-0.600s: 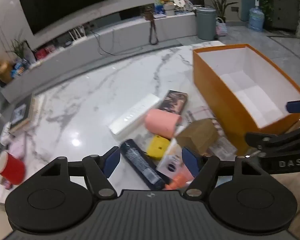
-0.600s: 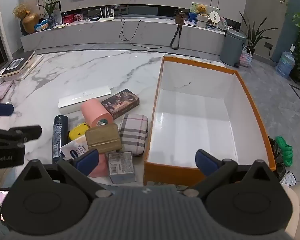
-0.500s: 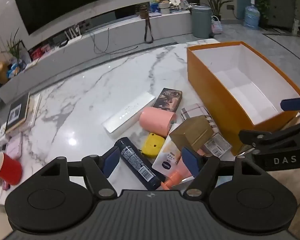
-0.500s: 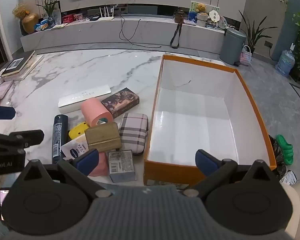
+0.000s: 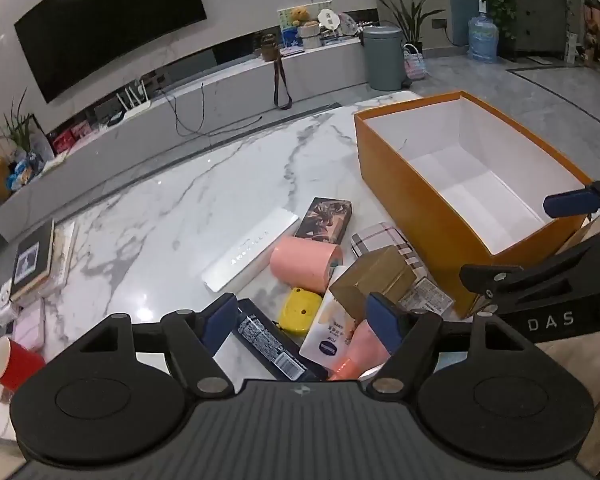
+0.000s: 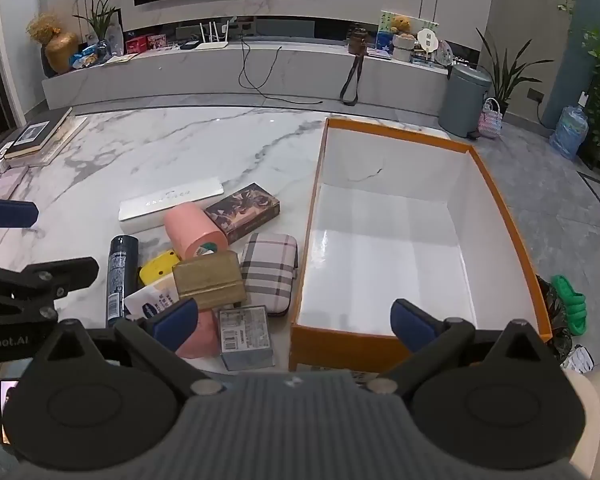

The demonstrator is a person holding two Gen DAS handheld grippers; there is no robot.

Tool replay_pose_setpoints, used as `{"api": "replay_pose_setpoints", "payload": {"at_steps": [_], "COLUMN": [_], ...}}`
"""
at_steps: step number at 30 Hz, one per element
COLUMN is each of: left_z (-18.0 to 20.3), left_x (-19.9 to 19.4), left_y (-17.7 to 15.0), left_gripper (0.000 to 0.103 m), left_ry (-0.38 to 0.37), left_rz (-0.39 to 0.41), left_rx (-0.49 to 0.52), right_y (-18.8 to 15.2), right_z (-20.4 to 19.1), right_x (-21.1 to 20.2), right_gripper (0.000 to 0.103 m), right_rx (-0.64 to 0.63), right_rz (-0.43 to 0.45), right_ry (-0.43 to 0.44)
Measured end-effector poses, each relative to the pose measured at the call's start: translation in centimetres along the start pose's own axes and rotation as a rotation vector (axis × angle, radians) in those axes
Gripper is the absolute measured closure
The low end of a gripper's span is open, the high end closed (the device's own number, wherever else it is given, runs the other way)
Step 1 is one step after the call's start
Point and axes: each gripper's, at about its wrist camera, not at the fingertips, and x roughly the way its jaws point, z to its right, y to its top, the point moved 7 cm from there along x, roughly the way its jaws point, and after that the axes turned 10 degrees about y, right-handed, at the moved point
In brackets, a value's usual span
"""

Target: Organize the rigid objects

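An orange box [image 6: 500, 208] with a white, bare inside stands on the right of the marble table [image 6: 180, 152]. Left of it lies a heap: a pink cylinder [image 6: 194, 230], a gold box [image 6: 208, 280], a plaid case [image 6: 270, 272], a dark patterned box [image 6: 244, 210], a long white box [image 6: 170, 202], a black spray can [image 6: 120, 276], a yellow case [image 6: 158, 268], a white tube [image 5: 332, 332] and a grey labelled box [image 6: 246, 334]. My left gripper [image 5: 302, 318] hovers open above the heap's near side. My right gripper [image 6: 296, 320] hangs open over the orange box's near wall.
A red cup [image 5: 12, 364] and stacked books [image 5: 32, 260] sit at the table's left edge. A phone [image 6: 8, 404] lies near the front left corner. Beyond the table are a low TV bench [image 6: 240, 68], a grey bin [image 6: 462, 100] and green slippers [image 6: 568, 300] on the floor.
The left wrist view has pulled back and turned slightly, so the heap and orange box sit a little farther off. The right gripper has barely moved. Both stay open.
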Motion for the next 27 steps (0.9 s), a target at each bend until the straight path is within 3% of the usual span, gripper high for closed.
{"api": "replay_pose_setpoints", "payload": {"at_steps": [27], "left_z": [-1.2], "left_x": [-0.1], "left_y": [-1.3], "left_gripper": [0.017], "left_ry": [0.033], "left_rz": [-0.018], "left_rx": [-0.019], "right_y": [-0.5], "right_z": [-0.1], "right_x": [0.9], "right_gripper": [0.002], "right_rx": [0.007], "right_rz": [-0.017], "right_ry": [0.002]}}
